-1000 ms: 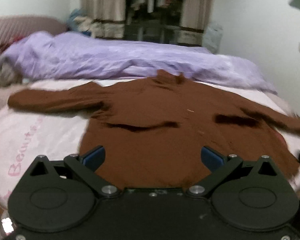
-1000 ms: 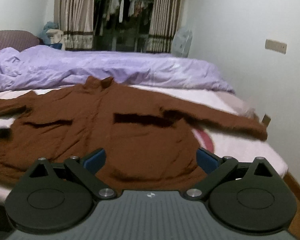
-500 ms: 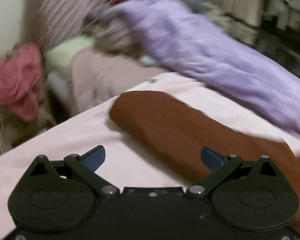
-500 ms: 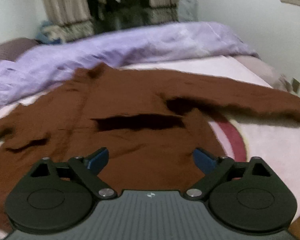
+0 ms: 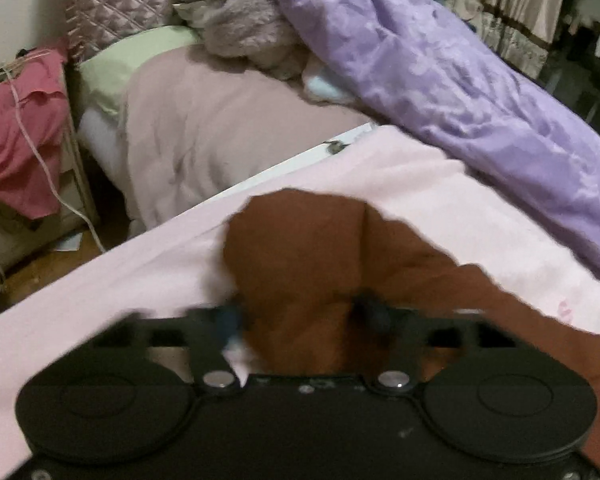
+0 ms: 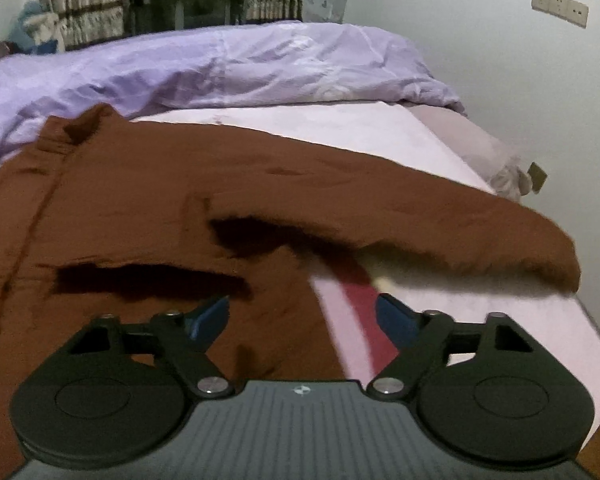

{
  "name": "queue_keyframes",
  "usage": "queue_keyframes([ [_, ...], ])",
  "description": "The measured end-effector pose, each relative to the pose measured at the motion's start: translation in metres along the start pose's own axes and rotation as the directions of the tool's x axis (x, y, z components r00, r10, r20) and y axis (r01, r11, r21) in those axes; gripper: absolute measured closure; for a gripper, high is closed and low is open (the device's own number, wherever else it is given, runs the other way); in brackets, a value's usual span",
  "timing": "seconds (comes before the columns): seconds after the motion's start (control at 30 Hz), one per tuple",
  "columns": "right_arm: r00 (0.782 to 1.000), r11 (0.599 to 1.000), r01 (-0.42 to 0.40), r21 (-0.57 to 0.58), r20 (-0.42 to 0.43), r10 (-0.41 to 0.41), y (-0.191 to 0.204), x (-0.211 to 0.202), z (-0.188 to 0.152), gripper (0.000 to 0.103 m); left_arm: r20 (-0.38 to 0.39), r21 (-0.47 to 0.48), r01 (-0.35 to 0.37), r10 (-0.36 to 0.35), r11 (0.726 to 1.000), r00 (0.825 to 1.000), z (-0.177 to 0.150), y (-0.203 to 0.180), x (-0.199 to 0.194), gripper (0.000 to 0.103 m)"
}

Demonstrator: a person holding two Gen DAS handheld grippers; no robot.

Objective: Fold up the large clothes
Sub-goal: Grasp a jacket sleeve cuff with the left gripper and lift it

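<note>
A large brown long-sleeved garment point(image 6: 148, 200) lies spread on a pink bed sheet point(image 6: 340, 136). In the left wrist view its left sleeve end point(image 5: 300, 248) lies right between the blurred fingers of my left gripper point(image 5: 300, 316), whose jaws stand narrower than before, around the cuff. In the right wrist view my right gripper point(image 6: 302, 316) is open, low over the garment's right side. The right sleeve point(image 6: 460, 224) stretches out towards the bed's right edge.
A purple duvet point(image 6: 228, 68) lies along the far side of the bed. Pillows point(image 5: 204, 128) and a grey bundle point(image 5: 240, 28) sit at the head end. Pink cloth point(image 5: 16, 128) and a white cable hang beside the bed. A wall point(image 6: 500, 60) stands to the right.
My left gripper swung left from the garment's body to the left sleeve end and its jaws are closing around the cuff. My right gripper moved forward and right, towards the right sleeve.
</note>
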State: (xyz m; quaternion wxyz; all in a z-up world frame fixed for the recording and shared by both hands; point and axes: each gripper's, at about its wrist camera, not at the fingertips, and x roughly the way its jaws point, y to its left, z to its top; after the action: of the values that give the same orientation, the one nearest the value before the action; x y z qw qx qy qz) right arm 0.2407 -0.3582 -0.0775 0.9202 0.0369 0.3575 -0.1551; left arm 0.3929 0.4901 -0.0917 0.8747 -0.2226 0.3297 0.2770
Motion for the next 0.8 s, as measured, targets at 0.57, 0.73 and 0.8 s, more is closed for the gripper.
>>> queue_keyframes([
  [0.57, 0.993, 0.987, -0.094, 0.134, 0.079, 0.084, -0.08, 0.032, 0.037, 0.016, 0.296, 0.625, 0.115, -0.37, 0.772, 0.881, -0.119, -0.287, -0.204, 0.096],
  [0.73, 0.999, 0.995, -0.02, 0.1, 0.028, 0.017, -0.072, 0.046, 0.034, 0.014, 0.165, 0.657, 0.338, -0.565, 0.674, 0.808, -0.185, -0.372, -0.246, 0.096],
  [0.8, 1.0, 0.996, -0.015, 0.092, 0.005, 0.015, -0.068, 0.052, 0.03, 0.014, 0.132, 0.674, 0.379, -0.608, 0.635, 0.783, -0.212, -0.403, -0.257, 0.096],
])
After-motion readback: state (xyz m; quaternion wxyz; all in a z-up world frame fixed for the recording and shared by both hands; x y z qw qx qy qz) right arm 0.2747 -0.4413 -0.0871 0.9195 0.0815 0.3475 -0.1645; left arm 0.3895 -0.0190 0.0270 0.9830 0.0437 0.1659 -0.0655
